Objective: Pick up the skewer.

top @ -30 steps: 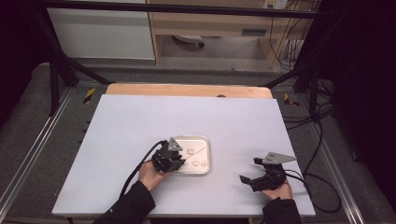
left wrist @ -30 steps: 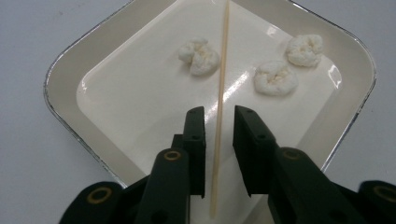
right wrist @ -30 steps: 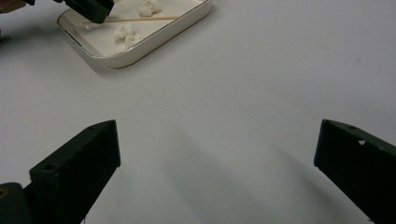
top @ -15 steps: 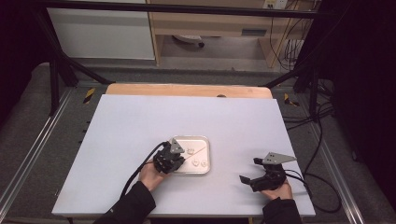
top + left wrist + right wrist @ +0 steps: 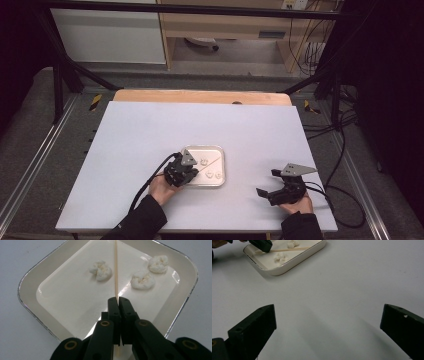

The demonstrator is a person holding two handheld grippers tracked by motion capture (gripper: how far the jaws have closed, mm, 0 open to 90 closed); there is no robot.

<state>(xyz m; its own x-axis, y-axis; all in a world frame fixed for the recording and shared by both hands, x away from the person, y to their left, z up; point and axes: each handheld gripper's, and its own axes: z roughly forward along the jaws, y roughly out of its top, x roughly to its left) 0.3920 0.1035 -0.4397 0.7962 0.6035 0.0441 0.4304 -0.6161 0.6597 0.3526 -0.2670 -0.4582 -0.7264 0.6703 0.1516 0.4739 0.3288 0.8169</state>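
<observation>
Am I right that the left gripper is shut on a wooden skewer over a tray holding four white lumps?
Not quite: the tray holds three white lumps, as the left gripper view shows. The left gripper is indeed shut on the wooden skewer.

No text, label, brand, number or sign can be read in any of the views.
</observation>
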